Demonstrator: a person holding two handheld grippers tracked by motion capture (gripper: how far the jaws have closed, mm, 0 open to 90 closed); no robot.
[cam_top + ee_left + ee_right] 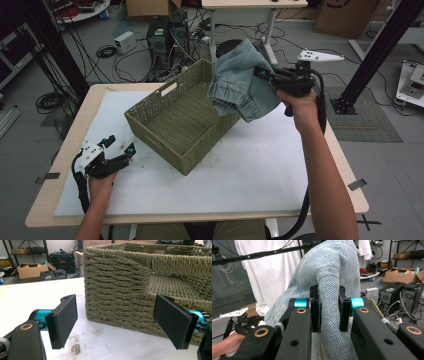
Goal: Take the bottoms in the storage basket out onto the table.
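High view: denim garment [243,80] bunched, hanging off table over far right corner of woven basket [165,131], not yet inside. Right gripper [262,73] clamped on fold of denim; right gripper view confirms cloth pinched between pads. Basket interior bare. Left gripper [120,148] resting on white table cover [250,165] beside basket's near-left wall, jaws apart, nothing between. Judgement: pickup done; lowering into basket, release remain.

Left claw [119,148]: black body, white top plate, teal cylinders behind flat black pads [65,319], brass-ringed screw holes. Right claw [263,74]: black, grey three-cornered plate with holes, same teal cylinders. Thick black cable trails from each. Both forearms bare, no sleeves.
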